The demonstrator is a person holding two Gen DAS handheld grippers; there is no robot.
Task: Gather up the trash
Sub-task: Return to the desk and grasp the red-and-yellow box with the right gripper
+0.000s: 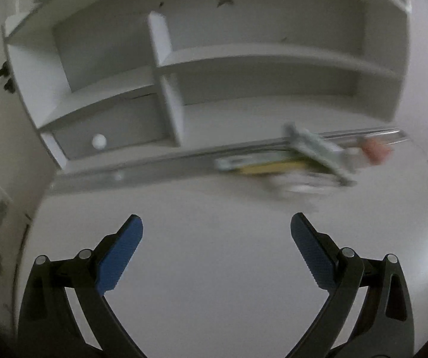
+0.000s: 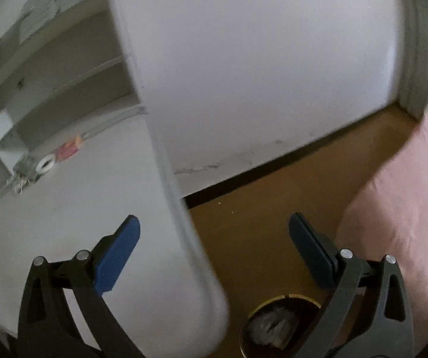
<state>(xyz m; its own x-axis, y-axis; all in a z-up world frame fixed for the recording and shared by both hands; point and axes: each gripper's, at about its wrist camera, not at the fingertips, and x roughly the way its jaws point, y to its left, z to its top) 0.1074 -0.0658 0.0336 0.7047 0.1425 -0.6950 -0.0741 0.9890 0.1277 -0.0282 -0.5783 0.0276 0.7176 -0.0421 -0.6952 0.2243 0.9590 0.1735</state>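
Observation:
My left gripper [image 1: 216,223] is open and empty above the white desk [image 1: 214,238]. A blurred heap of trash lies ahead of it to the right: a grey-green and yellow wrapper [image 1: 276,165] and a pink piece [image 1: 375,150]. My right gripper [image 2: 213,226] is open and empty, over the desk's right edge [image 2: 184,223]. Below it on the floor stands a round bin [image 2: 276,325] with crumpled clear plastic [image 2: 270,328] inside. The right wrist view shows the same trash far left: a red-yellow wrapper [image 2: 69,148] and a white ring [image 2: 46,163].
White shelving [image 1: 166,89] with a drawer knob [image 1: 98,141] backs the desk. A metal rail [image 1: 184,161] runs along its foot. Right of the desk are brown floor [image 2: 273,208], a white wall [image 2: 258,74] and a pink cushion or bedding [image 2: 401,223].

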